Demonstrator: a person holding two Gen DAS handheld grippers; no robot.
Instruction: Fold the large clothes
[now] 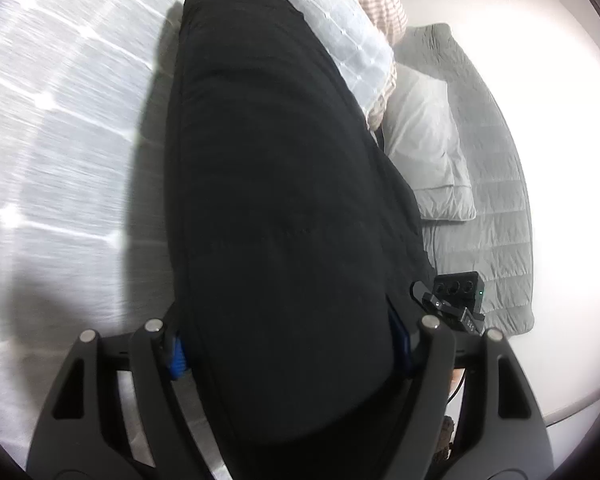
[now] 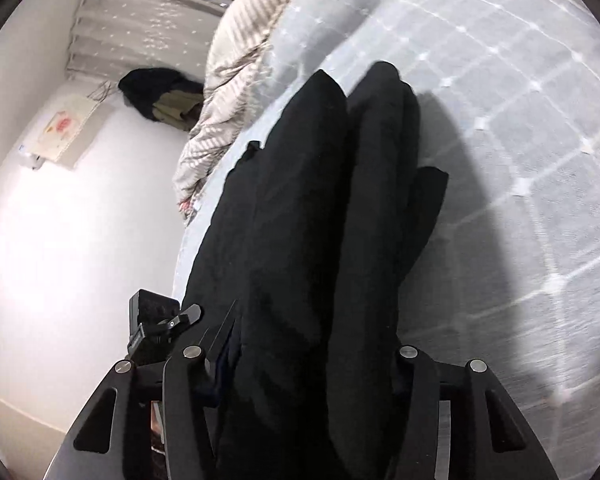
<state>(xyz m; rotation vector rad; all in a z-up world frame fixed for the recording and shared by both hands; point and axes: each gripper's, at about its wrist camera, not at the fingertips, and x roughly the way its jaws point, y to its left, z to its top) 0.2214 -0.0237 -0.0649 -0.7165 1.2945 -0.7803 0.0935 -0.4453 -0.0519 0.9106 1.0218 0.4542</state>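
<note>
A large black garment [image 1: 284, 200] hangs over a grey quilted bed [image 1: 60, 160]. My left gripper [image 1: 292, 356] is shut on the black garment, whose cloth fills the gap between the blue-padded fingers [image 1: 178, 356]. In the right wrist view the same black garment [image 2: 320, 220] hangs in long folds. My right gripper [image 2: 304, 376] is shut on it too. Part of the other gripper's body shows in each view [image 1: 456, 296] [image 2: 156, 324].
A grey quilted blanket [image 1: 492, 208] and a pale pillow [image 1: 424, 144] lie on the white floor [image 1: 560, 120] beside the bed. A striped duvet [image 2: 236, 64] is bunched at the bed's far end. Dark clothes [image 2: 160, 96] lie by the curtain [image 2: 148, 12].
</note>
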